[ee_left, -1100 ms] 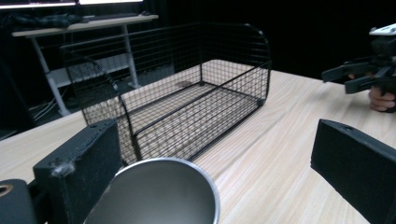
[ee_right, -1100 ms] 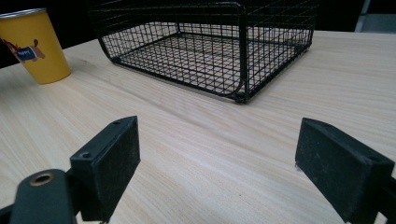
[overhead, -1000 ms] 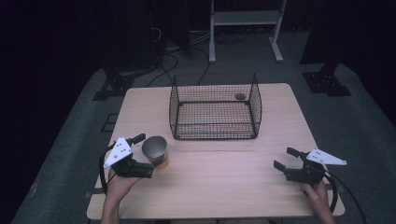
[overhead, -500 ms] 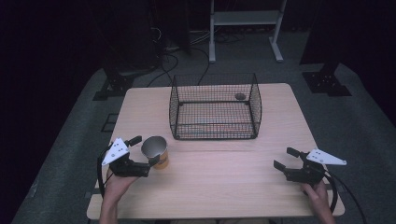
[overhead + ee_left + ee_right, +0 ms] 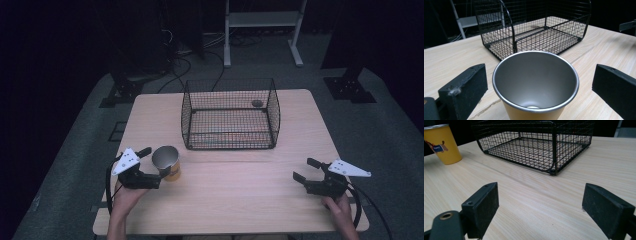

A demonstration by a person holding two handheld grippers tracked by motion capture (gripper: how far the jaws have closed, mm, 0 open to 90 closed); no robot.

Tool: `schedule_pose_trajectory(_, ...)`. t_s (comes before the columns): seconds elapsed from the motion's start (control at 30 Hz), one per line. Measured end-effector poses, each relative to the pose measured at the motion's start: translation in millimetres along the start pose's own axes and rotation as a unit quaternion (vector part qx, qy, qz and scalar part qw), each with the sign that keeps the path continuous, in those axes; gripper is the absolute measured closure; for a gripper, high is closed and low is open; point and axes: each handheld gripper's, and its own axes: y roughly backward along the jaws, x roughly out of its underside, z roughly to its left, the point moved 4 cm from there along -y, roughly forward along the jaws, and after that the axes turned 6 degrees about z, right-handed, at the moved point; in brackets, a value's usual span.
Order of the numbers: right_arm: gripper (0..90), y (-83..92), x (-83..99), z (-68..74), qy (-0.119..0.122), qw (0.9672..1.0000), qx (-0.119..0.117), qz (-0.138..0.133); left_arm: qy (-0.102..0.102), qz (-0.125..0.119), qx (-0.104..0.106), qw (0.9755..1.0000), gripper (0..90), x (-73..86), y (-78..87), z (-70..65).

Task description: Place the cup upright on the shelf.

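We have the left gripper point(image 5: 150, 165) set around the cup point(image 5: 167, 161), its fingers point(image 5: 464, 87) spread wide on either side of the rim and not touching it; we judge this a line-up for a grasp. The cup stands upright on the surface point(image 5: 235, 195), near its left front corner, just in front of the basket point(image 5: 230, 112) and apart from it. Our right gripper point(image 5: 307, 170) rests low near the right front edge, fingers point(image 5: 482, 202) released and holding nothing. Between the two grippers the surface lies bare, giving broad room to move. The basket is open on top, with a small dark thing point(image 5: 257, 103) at its far side.
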Motion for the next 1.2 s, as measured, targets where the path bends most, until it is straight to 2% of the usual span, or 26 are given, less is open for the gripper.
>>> schedule_pose_trajectory(0.3, 12.9, -0.1, 0.0, 0.1, 0.000, 1.0000, 0.000, 0.000, 0.001, 0.015, 0.005, 0.9999, 0.0, 5.9, -9.9, -0.6)
schedule_pose_trajectory(0.37, 12.9, 0.1, 0.0, -0.3, -0.002, 1.0000, 0.000, 0.000, 0.000, 0.026, 0.002, 0.9997, 0.0, 8.4, -12.8, -0.1)
schedule_pose_trajectory(1.1, 12.9, -0.1, 0.0, 0.1, 0.000, 1.0000, 0.001, 0.000, -0.001, 0.055, -0.007, 0.9985, 0.0, 14.9, -28.0, 1.9)
schedule_pose_trajectory(1.2, 12.9, -0.2, 0.0, 0.3, 0.002, 1.0000, 0.002, 0.000, -0.003, 0.056, -0.005, 0.9984, 3.6, 15.7, -29.2, 2.0)
